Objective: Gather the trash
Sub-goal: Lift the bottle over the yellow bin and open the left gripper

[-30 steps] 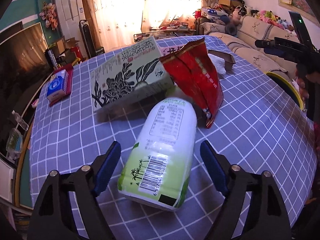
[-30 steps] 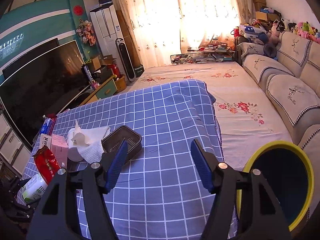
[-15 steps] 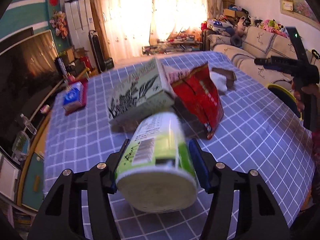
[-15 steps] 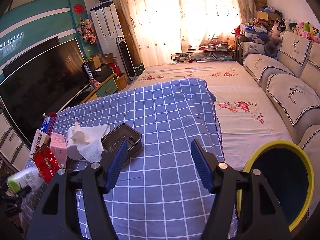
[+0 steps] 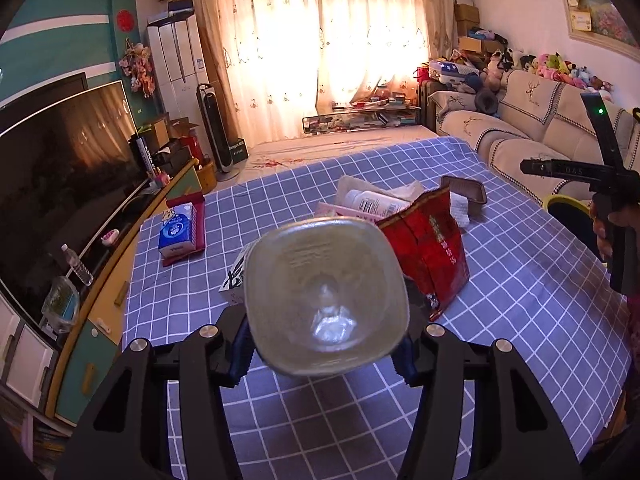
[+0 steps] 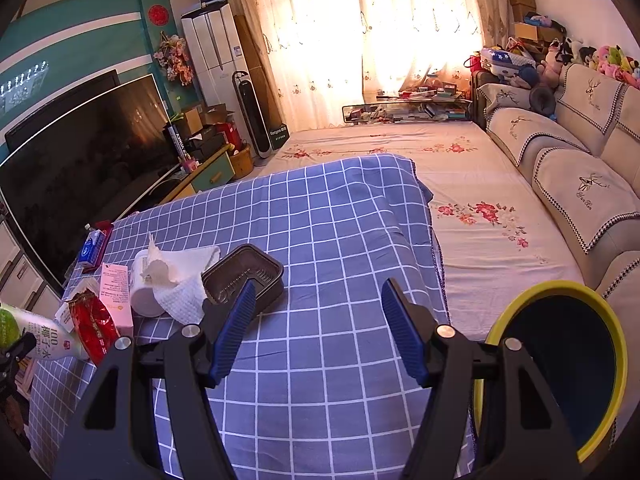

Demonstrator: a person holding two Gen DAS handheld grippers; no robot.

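Item, far left: blue tissue pack (image 5: 176, 229) lying on the checked tablecloth (image 5: 520, 280), well apart from the litter.

Item, centre: my left gripper (image 5: 326, 350), jaws clamped on the coconut-water bottle (image 5: 326, 300). The bottle is lifted off the cloth, base toward the lens; the right wrist view shows its white-and-green body at the table's left edge.

Item, behind the bottle: printed carton (image 5: 236, 280), mostly hidden; red snack bag (image 5: 430, 248) just right of it, upright and crumpled.

Item, further back: pink box (image 6: 116, 296), paper roll with loose tissue (image 6: 176, 280), dark plastic tray (image 6: 244, 276).

Item, right: my right gripper (image 6: 318, 328), jaws spread, holding nothing, above the cloth.

Item, far right: yellow-rimmed bin (image 6: 616, 352) beside the table.
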